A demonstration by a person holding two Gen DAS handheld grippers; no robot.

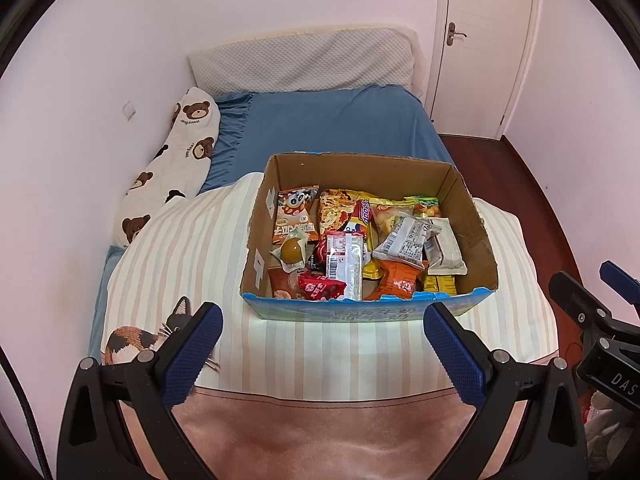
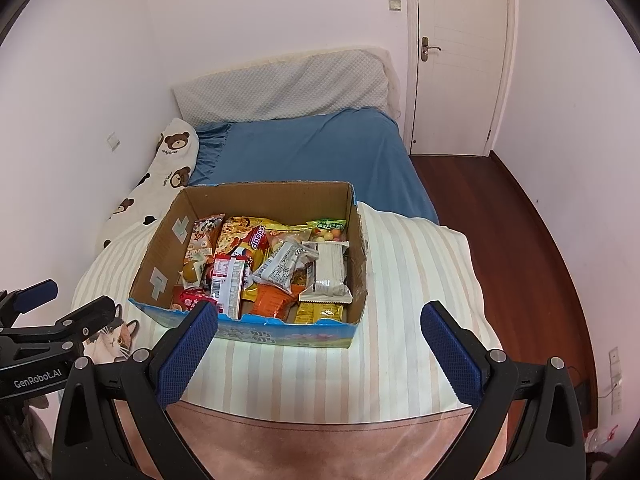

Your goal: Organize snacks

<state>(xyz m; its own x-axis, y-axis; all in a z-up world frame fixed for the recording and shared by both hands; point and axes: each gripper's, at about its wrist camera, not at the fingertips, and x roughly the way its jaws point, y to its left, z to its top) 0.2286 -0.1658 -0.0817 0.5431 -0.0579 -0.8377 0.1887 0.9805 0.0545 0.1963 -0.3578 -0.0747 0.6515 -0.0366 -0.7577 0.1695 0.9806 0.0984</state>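
An open cardboard box sits on a striped blanket on the bed and holds several snack packets: a panda packet, a red-and-white packet, a grey wrapped bar, a white bar, an orange packet. My left gripper is open and empty, just in front of the box. My right gripper is open and empty, at the box's near edge. Each gripper shows at the side of the other's view.
The striped blanket covers the near half of the blue bed. A bear-print pillow lies along the left wall. A grey pillow is at the head. A closed door and wooden floor are at right.
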